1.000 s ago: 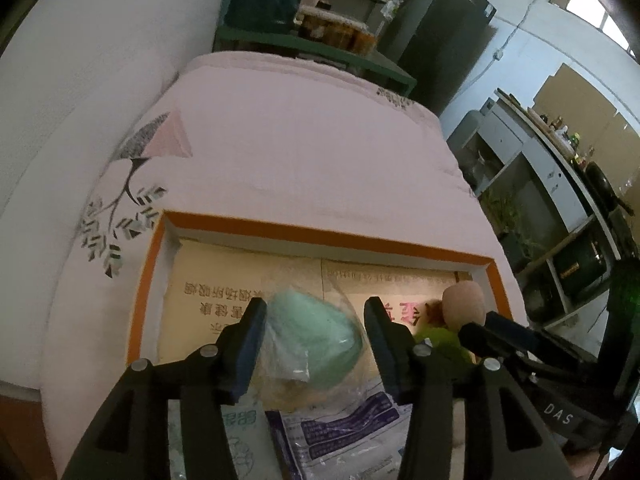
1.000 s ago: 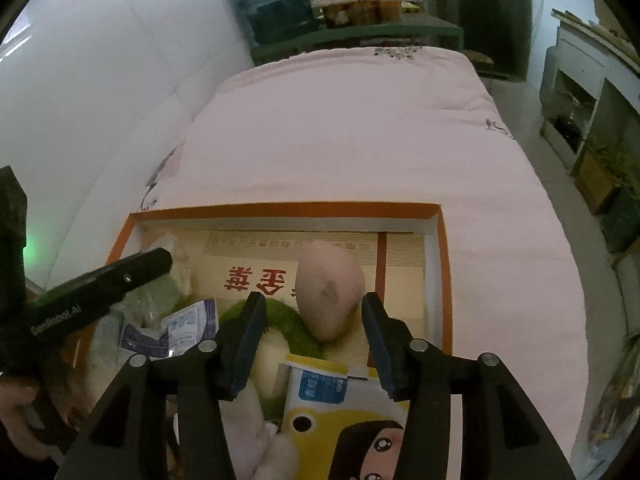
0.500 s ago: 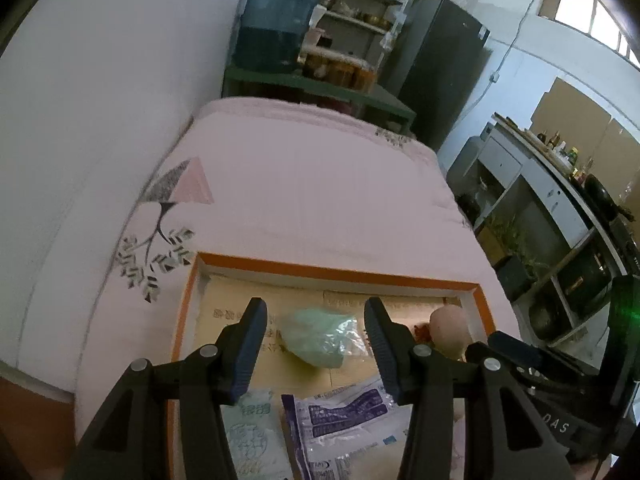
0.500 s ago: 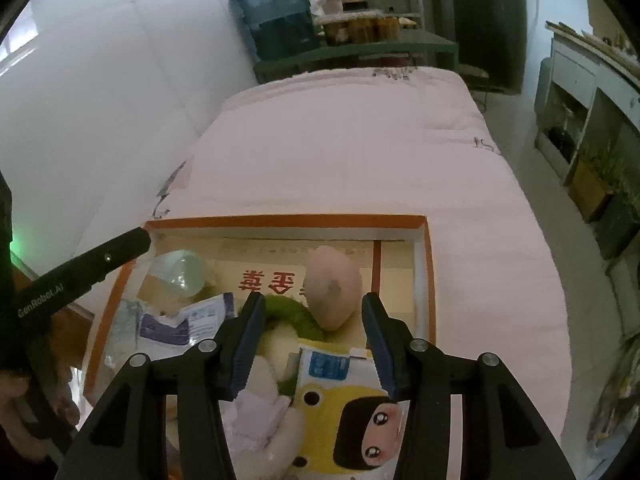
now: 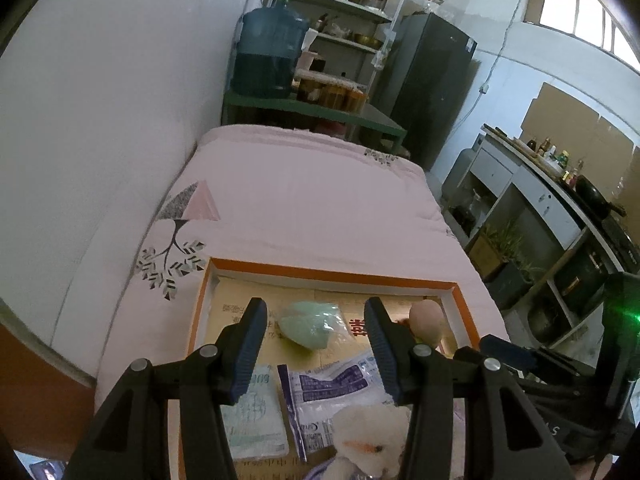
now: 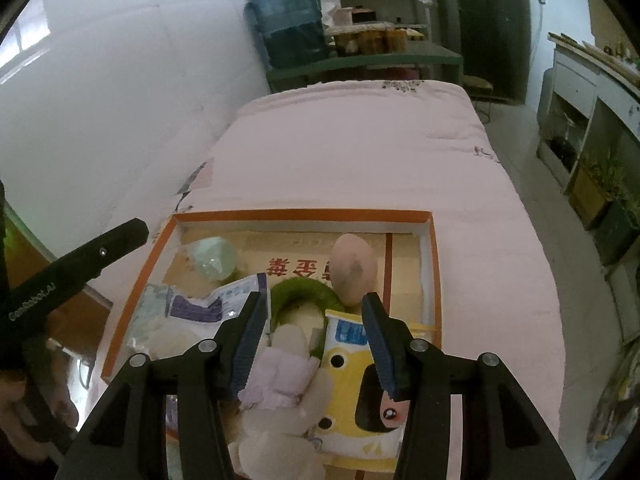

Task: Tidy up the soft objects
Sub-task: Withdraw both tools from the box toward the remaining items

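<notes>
An orange-rimmed cardboard box (image 5: 332,273) (image 6: 304,214) lies on a pink bed. Inside it are a pale green soft lump in clear wrap (image 5: 310,325) (image 6: 210,258), a beige egg-shaped toy (image 5: 427,320) (image 6: 354,268), a green ring (image 6: 304,294), wet-wipe packets (image 5: 324,386) (image 6: 224,300), a yellow cartoon packet (image 6: 360,384) and a white plush (image 5: 368,436) (image 6: 280,412). My left gripper (image 5: 316,340) hangs open above the box, nothing between its fingers. Over the box's near half, my right gripper (image 6: 314,332) is likewise open and holds nothing.
The pink quilt (image 5: 304,200) stretches beyond the box toward a green shelf with a blue water bottle (image 5: 270,56). A white wall runs along the left. Cabinets and potted plants (image 6: 600,192) stand across a floor gap on the right.
Both grippers have risen and drawn back from the box, so its contents look smaller and more of the room shows. The green lump and egg toy stay in the box.
</notes>
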Action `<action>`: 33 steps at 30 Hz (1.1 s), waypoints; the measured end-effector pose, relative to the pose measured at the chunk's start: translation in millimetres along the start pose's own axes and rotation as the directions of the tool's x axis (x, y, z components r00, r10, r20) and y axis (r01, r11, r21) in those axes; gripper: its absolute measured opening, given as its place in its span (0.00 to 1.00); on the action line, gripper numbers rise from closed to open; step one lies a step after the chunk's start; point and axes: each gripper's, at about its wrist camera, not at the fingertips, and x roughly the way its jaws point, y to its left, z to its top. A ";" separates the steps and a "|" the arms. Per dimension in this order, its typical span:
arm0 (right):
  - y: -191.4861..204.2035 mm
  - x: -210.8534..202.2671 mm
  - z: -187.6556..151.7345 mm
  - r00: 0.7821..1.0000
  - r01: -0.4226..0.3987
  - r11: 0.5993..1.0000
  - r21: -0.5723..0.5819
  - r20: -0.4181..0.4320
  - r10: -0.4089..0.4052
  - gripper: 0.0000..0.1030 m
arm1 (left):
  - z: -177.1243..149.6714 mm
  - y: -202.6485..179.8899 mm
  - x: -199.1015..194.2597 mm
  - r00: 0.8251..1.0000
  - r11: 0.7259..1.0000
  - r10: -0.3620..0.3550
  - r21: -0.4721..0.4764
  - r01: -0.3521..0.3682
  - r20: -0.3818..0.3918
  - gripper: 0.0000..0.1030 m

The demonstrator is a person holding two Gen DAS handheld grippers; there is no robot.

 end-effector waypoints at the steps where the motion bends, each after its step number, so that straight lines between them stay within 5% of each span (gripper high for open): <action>1: 0.5 -1.8 -0.5 1.000 0.002 1.000 0.000 0.003 -0.002 0.50 | -0.2 -0.3 -2.5 1.000 1.000 0.002 0.003 -0.002 0.005 0.49; 33: 38.1 -79.4 -40.8 0.994 0.014 0.998 -0.055 0.106 -0.008 0.50 | -29.1 -27.3 -98.8 0.990 0.995 0.001 0.102 -0.016 0.141 0.49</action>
